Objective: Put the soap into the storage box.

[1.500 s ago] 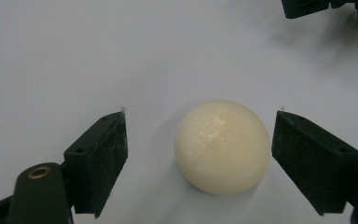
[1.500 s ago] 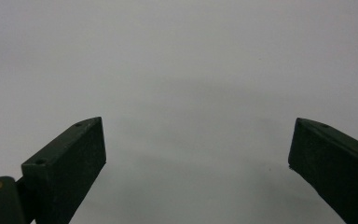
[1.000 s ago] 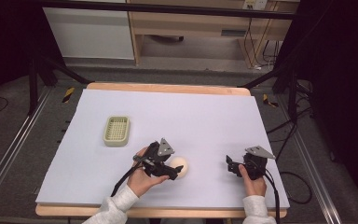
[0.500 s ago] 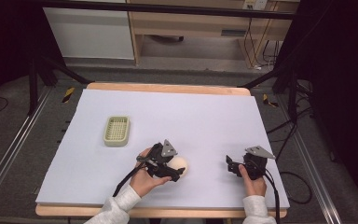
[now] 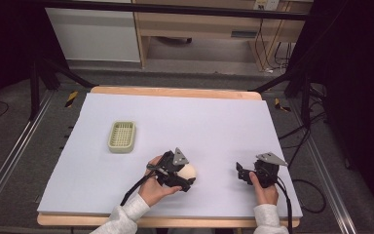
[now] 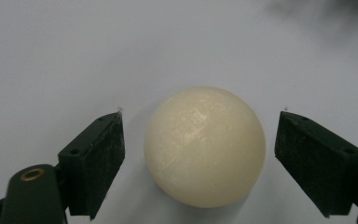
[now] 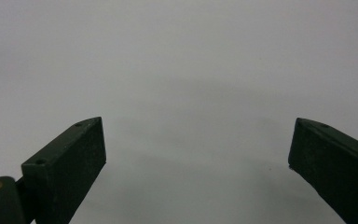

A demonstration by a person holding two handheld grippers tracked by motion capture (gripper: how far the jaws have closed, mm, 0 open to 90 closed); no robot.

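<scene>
With the cream ball [image 6: 204,146] sitting on the table between the wide-open, empty jaws of the left gripper [image 6: 200,158], close evenly at its widest girth so it doesn't squirt out.

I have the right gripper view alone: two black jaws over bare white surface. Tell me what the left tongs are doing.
Observer: The left tongs are open around a cream-coloured smooth ball, with a gap on each side.
Operator: Give me the ball's place on the table.
Observer: It lies near the front edge of the white-covered table, left of your right tongs.
Operator: Report anything else on that table.
Observer: A pale green ribbed plastic tray sits toward the left side, apart from the ball.
</scene>
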